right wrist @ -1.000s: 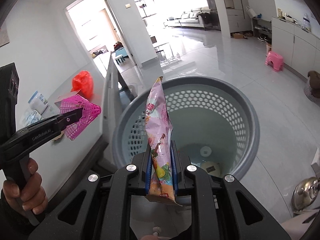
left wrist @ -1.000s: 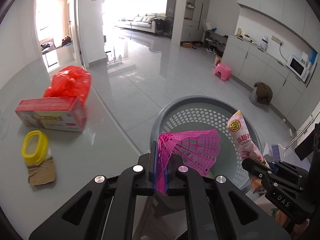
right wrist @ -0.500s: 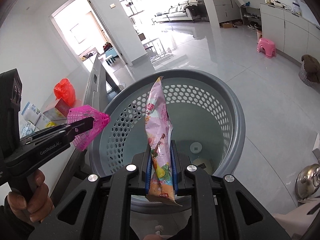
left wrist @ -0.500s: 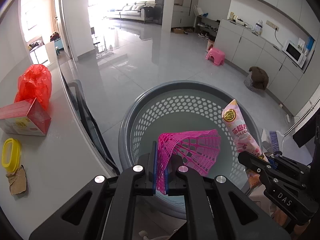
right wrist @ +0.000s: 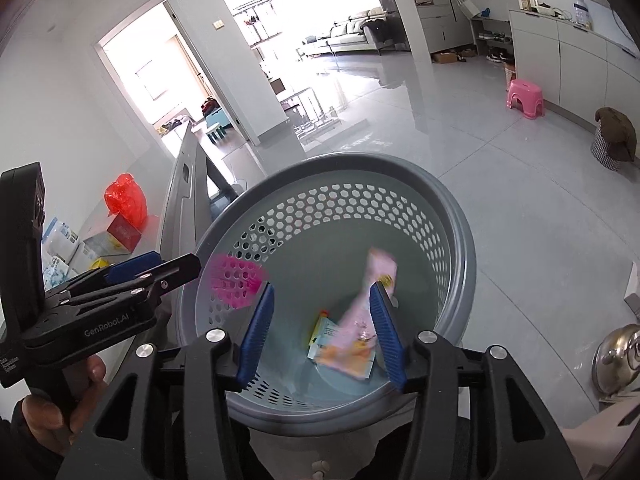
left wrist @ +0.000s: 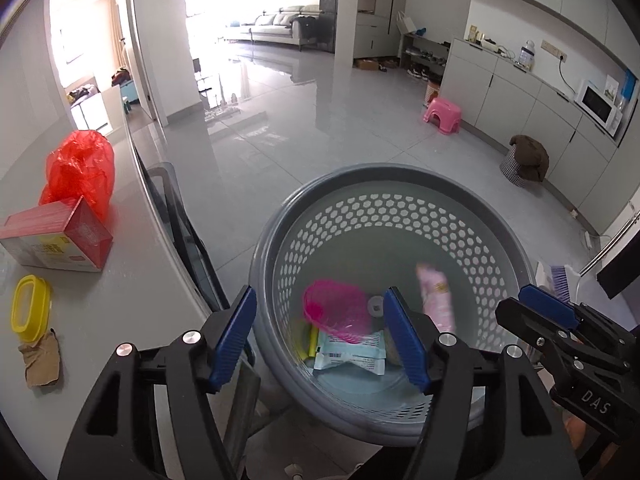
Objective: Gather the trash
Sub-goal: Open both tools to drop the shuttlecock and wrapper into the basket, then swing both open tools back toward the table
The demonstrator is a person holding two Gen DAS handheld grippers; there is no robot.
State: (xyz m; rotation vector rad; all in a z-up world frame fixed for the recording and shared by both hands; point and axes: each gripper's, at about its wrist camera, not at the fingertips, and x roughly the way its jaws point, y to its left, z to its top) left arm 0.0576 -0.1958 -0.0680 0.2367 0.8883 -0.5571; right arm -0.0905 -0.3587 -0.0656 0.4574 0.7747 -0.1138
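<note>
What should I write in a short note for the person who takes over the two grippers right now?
Left gripper: jaws just opened, nothing between the pads.
Right gripper: jaws just opened too, empty.
The pink mesh piece and the pink snack wrapper are falling, blurred, into the grey basket.
Left on the counter: red bag, red box, yellow ring, brown scrap.

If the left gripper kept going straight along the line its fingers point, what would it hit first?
Probably the trash inside the grey perforated basket: the open left gripper aims down into it, in line with the blurred pink mesh piece falling there and the light blue packet below it. Depth is unclear.
</note>
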